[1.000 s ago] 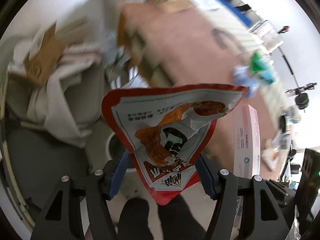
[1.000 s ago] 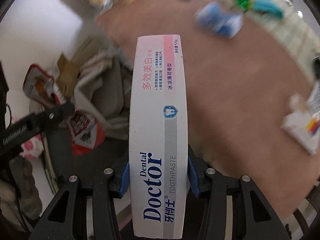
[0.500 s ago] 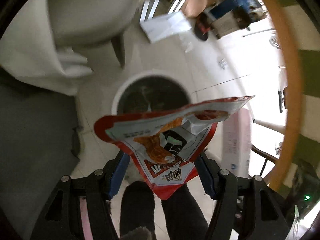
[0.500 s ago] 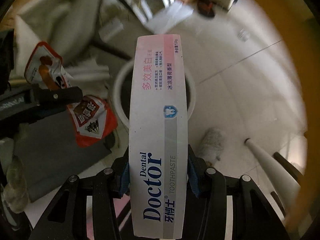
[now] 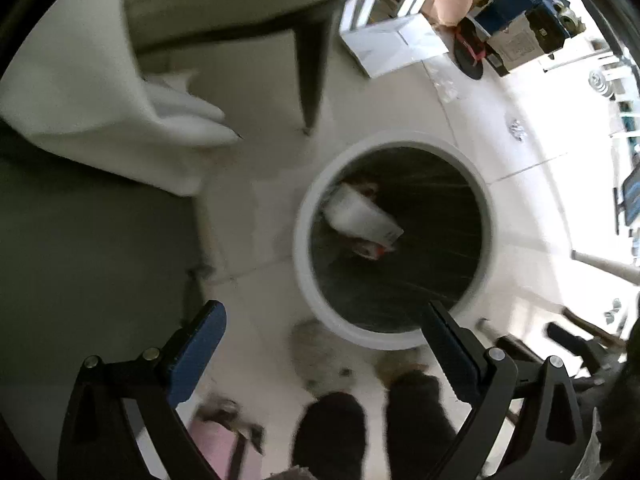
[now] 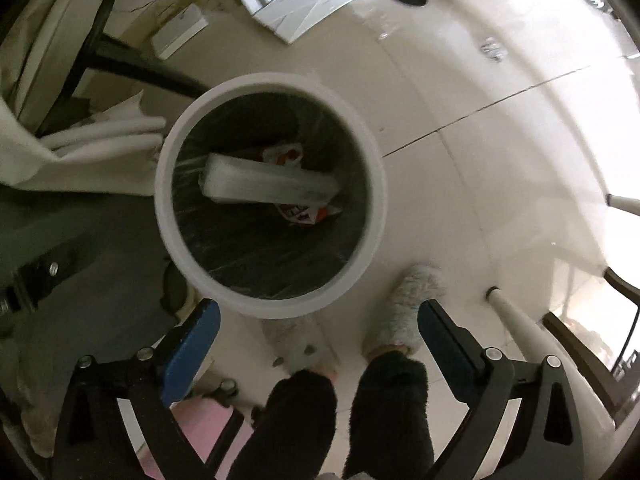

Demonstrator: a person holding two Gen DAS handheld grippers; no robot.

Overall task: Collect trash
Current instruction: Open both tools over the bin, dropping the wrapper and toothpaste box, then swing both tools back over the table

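Observation:
A round white trash bin with a black liner stands on the tiled floor; it also shows in the right wrist view. Inside lie the white toothpaste box and the red snack packet beneath it; both show in the left wrist view, the box and the packet. My left gripper is open and empty above the bin's near rim. My right gripper is open and empty, also above the near rim.
A person's black-clad legs and grey fluffy slippers stand just before the bin. A white draped cloth and dark chair legs lie left. A flat white box lies on the floor beyond. A pink item sits bottom left.
Both grippers opened. The snack packet left the left gripper and the toothpaste box left the right gripper; both now lie in the bin. The views swung from the table down over the bin.

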